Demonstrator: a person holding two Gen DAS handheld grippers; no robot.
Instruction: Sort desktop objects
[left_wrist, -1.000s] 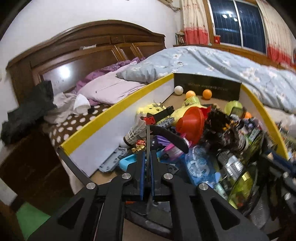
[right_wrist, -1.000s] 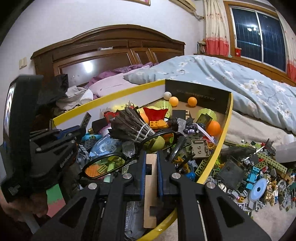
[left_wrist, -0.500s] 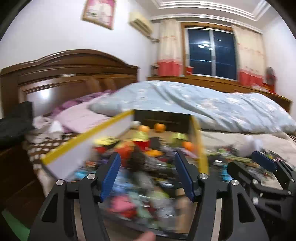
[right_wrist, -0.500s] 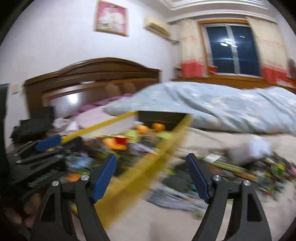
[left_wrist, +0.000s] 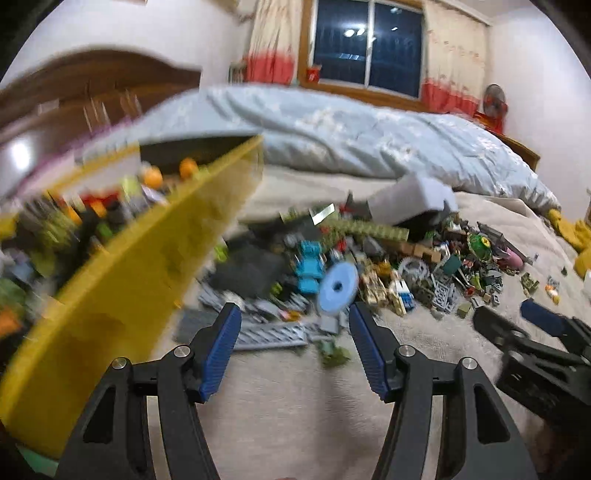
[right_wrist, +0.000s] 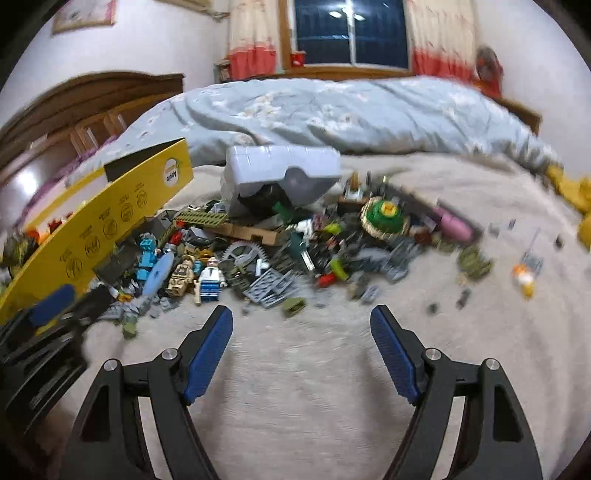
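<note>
A heap of small toys and bricks (right_wrist: 295, 243) lies on the beige bedspread (right_wrist: 332, 369); it also shows in the left wrist view (left_wrist: 369, 266). A yellow cardboard box (left_wrist: 122, 280) full of toys stands to the left, also in the right wrist view (right_wrist: 103, 221). My left gripper (left_wrist: 293, 336) is open and empty, just short of a light blue disc (left_wrist: 338, 286) and grey plates. My right gripper (right_wrist: 301, 339) is open and empty, over bare bedspread near a small green brick (right_wrist: 293, 305). A white-and-blue minifigure (right_wrist: 211, 277) lies at the heap's front.
A grey plastic lid (right_wrist: 280, 177) lies tilted on the heap's far side. A blue quilt (right_wrist: 351, 110) covers the bed behind. Yellow cloth (right_wrist: 576, 199) lies at the far right. Loose small pieces (right_wrist: 524, 273) are scattered right of the heap. The wooden headboard (right_wrist: 74, 103) is at the left.
Both grippers were shut over the box, the right on a wooden piece, the left on a thin dark piece. Both have opened, released them, and swung right to the heap on the bedspread.
</note>
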